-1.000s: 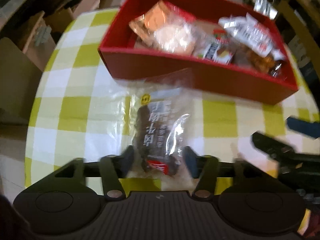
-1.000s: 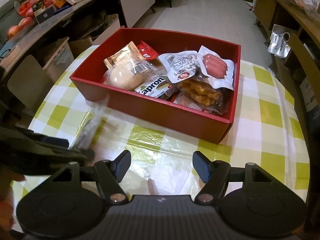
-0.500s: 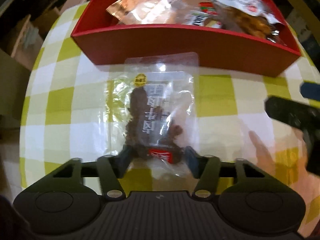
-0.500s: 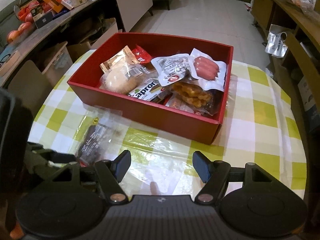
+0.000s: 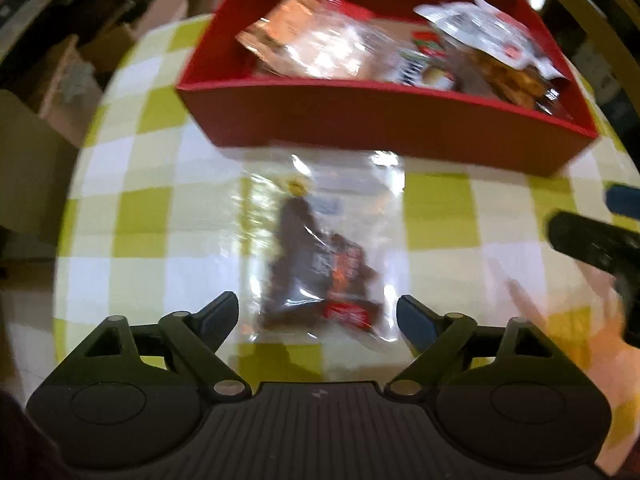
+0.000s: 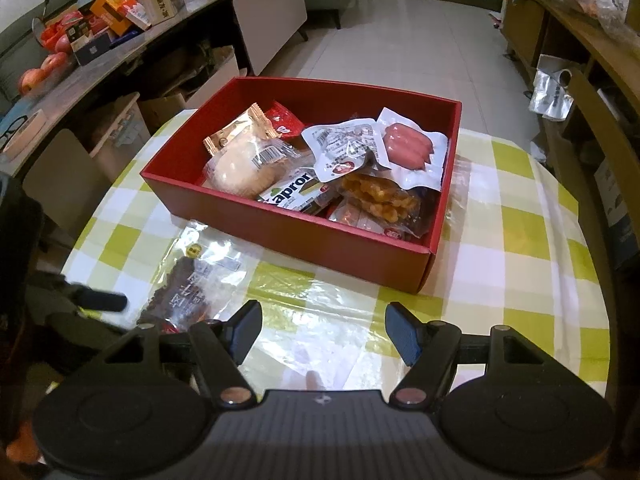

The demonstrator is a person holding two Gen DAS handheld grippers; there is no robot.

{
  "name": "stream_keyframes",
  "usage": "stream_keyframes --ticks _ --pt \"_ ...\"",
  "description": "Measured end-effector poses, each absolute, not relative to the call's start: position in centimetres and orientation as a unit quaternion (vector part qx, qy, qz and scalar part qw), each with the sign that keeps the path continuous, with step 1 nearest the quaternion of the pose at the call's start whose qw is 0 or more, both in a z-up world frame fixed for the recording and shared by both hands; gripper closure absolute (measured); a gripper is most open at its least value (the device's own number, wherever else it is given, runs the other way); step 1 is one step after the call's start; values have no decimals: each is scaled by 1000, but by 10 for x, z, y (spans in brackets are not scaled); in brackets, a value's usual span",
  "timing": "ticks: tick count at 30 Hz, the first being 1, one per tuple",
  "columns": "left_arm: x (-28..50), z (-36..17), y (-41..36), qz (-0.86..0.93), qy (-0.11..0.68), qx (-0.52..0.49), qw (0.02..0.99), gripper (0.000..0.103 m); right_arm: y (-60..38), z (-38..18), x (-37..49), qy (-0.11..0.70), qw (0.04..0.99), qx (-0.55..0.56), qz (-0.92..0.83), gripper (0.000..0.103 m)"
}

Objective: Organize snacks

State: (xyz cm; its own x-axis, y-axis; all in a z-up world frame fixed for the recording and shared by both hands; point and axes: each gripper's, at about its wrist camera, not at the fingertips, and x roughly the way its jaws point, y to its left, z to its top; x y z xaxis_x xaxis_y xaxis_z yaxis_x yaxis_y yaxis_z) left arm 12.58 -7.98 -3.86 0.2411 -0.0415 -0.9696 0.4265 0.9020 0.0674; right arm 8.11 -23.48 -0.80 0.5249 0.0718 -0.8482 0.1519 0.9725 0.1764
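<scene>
A clear packet with a dark snack (image 5: pixel 320 256) lies flat on the checked tablecloth, just in front of the red box (image 5: pixel 384 120). My left gripper (image 5: pixel 318 316) is open, its fingers on either side of the packet's near end, not gripping it. The packet also shows in the right wrist view (image 6: pixel 192 280), left of my right gripper (image 6: pixel 322 330), which is open and empty above the cloth. The red box (image 6: pixel 320 240) holds several snack packets, among them sausages (image 6: pixel 408 148) and a bun (image 6: pixel 244 168).
The round table with the yellow-green checked cloth (image 6: pixel 520 240) drops off at its edges. A chair back (image 6: pixel 60 184) stands at the left, and a long counter with boxes and apples (image 6: pixel 100 28) behind it. Shelving (image 6: pixel 580 40) runs along the right.
My left gripper has opened and let go of the dark snack packet, which now lies on the cloth. The right gripper has drawn back a little and stays open.
</scene>
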Motion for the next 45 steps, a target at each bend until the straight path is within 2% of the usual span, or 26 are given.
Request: stream_keyframes --ticks 3,8,11,16,21,23,25,27,29,33,36,38,41,45 --pt "136 -42 -68 -146 605 138 771 11 -237 -8 81 486 866 119 -25 29" --pt "143 -59 -73 -151 638 103 748 13 -238 -8 80 487 865 118 -26 29" --pt "141 -64 -89 -157 636 126 746 16 -241 -10 79 489 864 118 -29 29" --pt "140 -64 -100 -151 633 134 747 11 -247 -12 76 491 862 122 -33 29" --pt "133 -66 -113 -143 621 161 754 13 -248 -13 76 493 861 122 -32 29" --pt "130 -65 -115 -142 615 168 757 15 -248 -13 76 492 861 121 -32 29" --pt "124 -57 -117 -141 602 174 767 29 -248 -12 76 489 863 121 -34 29" --pt "124 -49 -114 -146 599 163 770 36 -249 -11 76 486 864 122 -37 29" --pt "126 -47 -108 -154 602 151 769 37 -248 -11 77 487 864 124 -38 29" --pt "126 -52 -114 -152 592 174 772 24 -243 -11 79 489 863 121 -35 29" --pt "121 -65 -123 -162 592 198 765 3 -242 -13 78 491 862 119 -32 29" --pt "112 -65 -124 -157 568 222 777 0 -245 -14 78 493 861 121 -35 29" --pt "106 -61 -108 -191 591 189 761 18 -251 -14 77 492 861 125 -36 29" --pt "104 -58 -101 -198 590 179 762 24 -254 -13 75 486 864 130 -35 29"
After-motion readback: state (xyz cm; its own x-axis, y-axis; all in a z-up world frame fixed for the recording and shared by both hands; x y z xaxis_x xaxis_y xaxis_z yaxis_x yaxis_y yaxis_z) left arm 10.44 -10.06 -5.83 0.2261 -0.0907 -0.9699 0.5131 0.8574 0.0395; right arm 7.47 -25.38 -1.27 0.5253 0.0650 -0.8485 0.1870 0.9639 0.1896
